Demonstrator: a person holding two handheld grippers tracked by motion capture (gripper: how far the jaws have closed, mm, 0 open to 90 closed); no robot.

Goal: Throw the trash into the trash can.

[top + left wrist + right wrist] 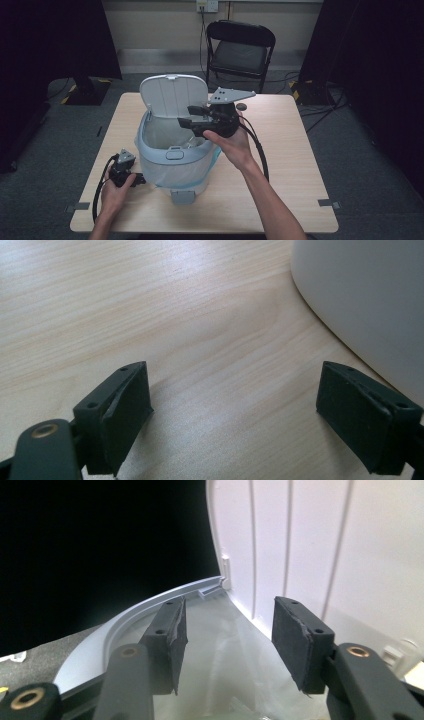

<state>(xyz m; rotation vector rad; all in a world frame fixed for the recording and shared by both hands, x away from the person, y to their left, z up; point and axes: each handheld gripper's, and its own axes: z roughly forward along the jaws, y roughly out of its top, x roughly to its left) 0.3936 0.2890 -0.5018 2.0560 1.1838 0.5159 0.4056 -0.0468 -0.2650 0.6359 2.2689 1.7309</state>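
Note:
A pale blue-grey pedal bin [172, 157] stands on the wooden table [295, 165], its white lid [172, 95] tipped up and back. A translucent liner bag [225, 670] lines the inside. My right gripper [187, 116] hovers over the bin's mouth, pointing left toward the lid. In the right gripper view the right gripper [227, 625] is open with nothing between its pads, in front of the ribbed lid [325, 545] and the bin's rim [150, 605]. My left gripper [140, 179] rests on the table at the bin's left foot. Its jaws stand wide apart and empty [235, 390], next to the bin wall [370, 300].
The bin's foot pedal [182, 196] juts toward the table's front edge. A black folding chair [240, 50] stands behind the table. A small dark round spot [242, 106] lies on the table near the back edge. Bare tabletop stretches to the right of the bin.

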